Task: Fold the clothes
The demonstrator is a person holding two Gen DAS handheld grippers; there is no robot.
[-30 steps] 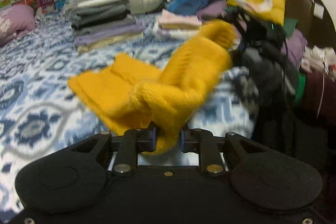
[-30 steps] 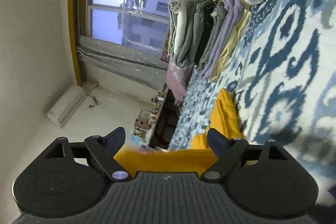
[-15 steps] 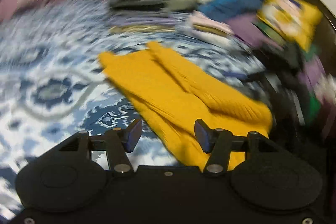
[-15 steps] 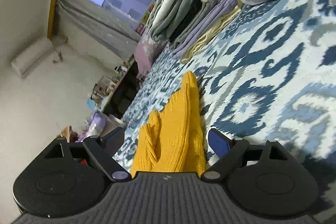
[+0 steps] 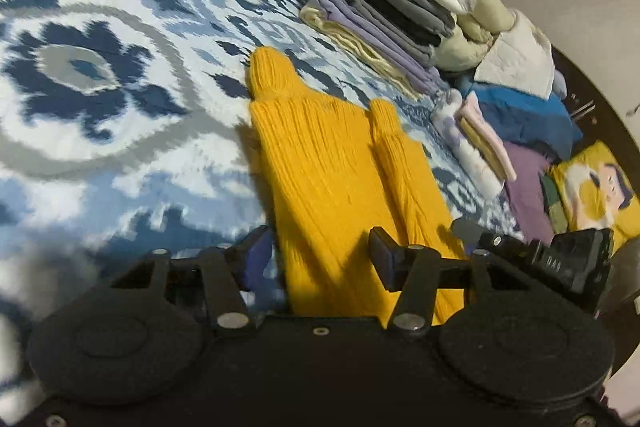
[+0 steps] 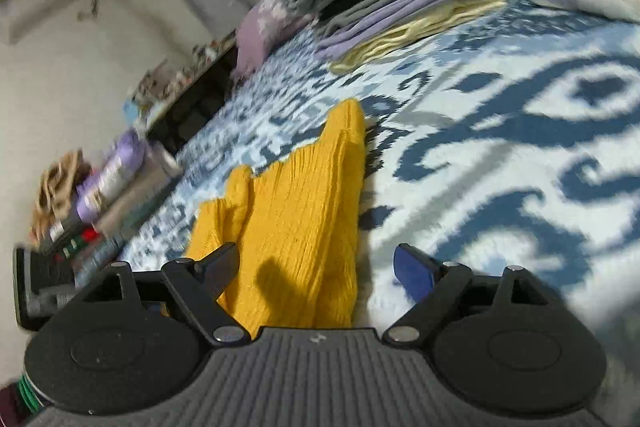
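Lying flat, yellow sweater (image 5: 336,167) spans both gaping hand-held grippers' fingertips.

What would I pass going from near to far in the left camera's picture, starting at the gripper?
Left gripper, open → yellow knit sweater lying flat on the blue patterned bedspread → stack of folded grey and lilac clothes.

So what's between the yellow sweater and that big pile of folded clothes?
Just bare blue-and-white bedspread. In the left wrist view, nothing sits between the sweater and the pile.
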